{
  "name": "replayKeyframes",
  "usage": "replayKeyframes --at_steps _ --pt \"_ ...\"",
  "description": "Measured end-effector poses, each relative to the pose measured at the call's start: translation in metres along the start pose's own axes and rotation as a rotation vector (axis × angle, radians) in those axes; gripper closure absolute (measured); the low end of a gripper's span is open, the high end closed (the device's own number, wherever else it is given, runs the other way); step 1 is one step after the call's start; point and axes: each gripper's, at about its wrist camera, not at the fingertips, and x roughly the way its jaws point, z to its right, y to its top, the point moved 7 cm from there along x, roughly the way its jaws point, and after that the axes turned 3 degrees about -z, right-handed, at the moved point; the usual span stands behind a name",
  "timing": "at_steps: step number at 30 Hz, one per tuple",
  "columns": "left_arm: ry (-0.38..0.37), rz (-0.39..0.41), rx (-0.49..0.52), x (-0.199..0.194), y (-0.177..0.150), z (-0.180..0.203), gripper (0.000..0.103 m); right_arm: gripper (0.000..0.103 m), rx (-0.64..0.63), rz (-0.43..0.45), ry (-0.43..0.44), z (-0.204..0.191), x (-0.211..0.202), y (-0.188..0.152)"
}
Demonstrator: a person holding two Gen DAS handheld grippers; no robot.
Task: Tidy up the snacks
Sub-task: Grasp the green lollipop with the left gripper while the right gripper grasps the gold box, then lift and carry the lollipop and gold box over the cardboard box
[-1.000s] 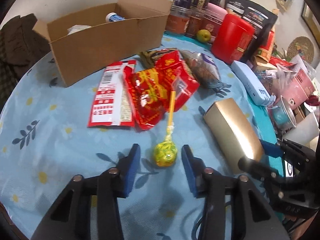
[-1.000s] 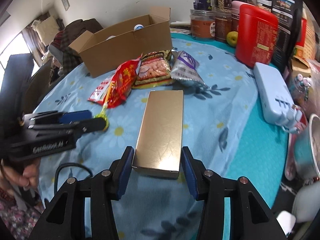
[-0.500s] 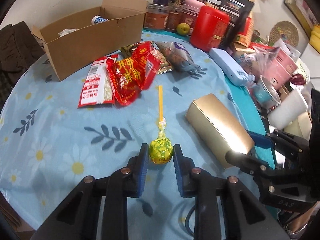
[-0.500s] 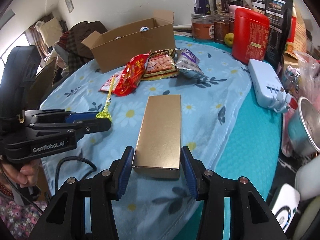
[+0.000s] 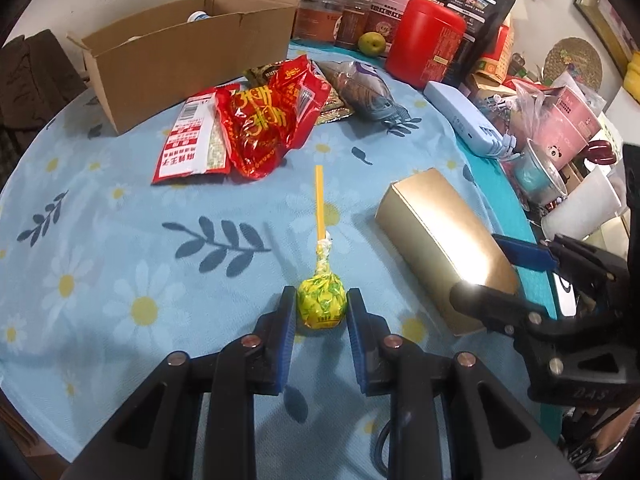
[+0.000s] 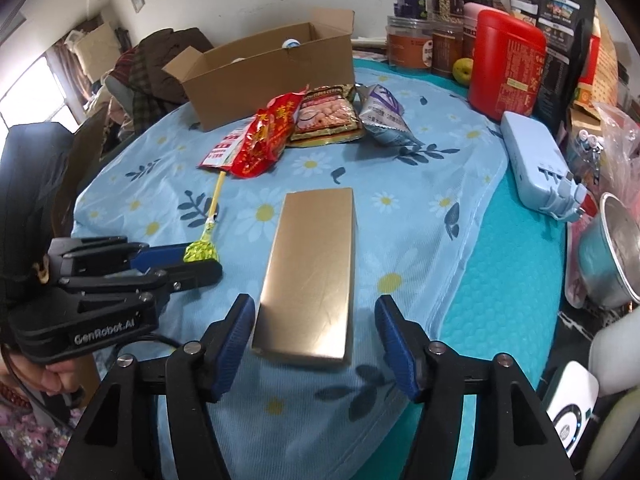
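A lollipop [image 5: 321, 308] with a yellow-green wrapped head and an orange stick lies on the flowered blue tablecloth. My left gripper [image 5: 320, 300] is shut on its head; the stick points away toward the snack bags. In the right wrist view the same left gripper [image 6: 196, 258] holds the lollipop [image 6: 200, 251] at the left. A long gold box [image 6: 312, 268] lies flat between the fingers of my right gripper [image 6: 316, 312], whose jaws are opening, with gaps showing on both sides of the box. Beyond lie a red bag [image 5: 260, 128], a white-and-red bag [image 5: 192, 140] and a purple bag [image 5: 360, 88].
An open cardboard box [image 5: 180, 60] stands at the back left of the table. A red canister [image 5: 428, 40], jars, a green fruit [image 5: 371, 44] and a pale blue power strip [image 5: 460, 116] crowd the back right. A metal bowl [image 6: 616, 252] sits past the cloth's right edge.
The left jaws closed onto the lollipop's head and drew it back from the snack bags. The right jaws, earlier snug against the gold box, have spread apart from it.
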Motion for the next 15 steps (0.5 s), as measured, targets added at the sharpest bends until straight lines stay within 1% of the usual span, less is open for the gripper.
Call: replayKeyframes --at_steps 4,7,9,10,11,12,13,15 --pt "-0.012 0.014 0.003 0.002 0.003 -0.001 0.079 0.040 0.003 -0.036 0.005 0.002 0.013 0.007" --pt "-0.010 0.011 0.009 0.002 0.005 -0.001 0.079 0.040 -0.012 -0.066 0.001 0.001 0.023 0.005" --pt "0.001 0.007 0.015 0.003 0.007 0.000 0.079 0.040 -0.020 -0.056 -0.006 0.000 0.024 0.005" --pt "-0.004 0.005 0.014 0.003 0.008 -0.001 0.079 0.045 -0.020 -0.052 -0.005 -0.001 0.024 0.006" --pt "-0.011 0.003 0.011 0.003 0.009 -0.002 0.079 0.054 -0.019 -0.050 0.004 -0.001 0.024 0.006" --pt "-0.020 0.000 0.005 0.003 0.009 -0.003 0.079 0.054 -0.017 -0.044 0.005 -0.001 0.023 0.007" --pt "-0.028 -0.003 -0.002 0.003 0.010 -0.005 0.079 0.057 -0.019 -0.034 -0.002 -0.001 0.022 0.009" --pt "-0.015 -0.010 -0.013 0.002 0.012 -0.009 0.079 0.058 -0.033 -0.021 -0.013 -0.002 0.021 0.010"
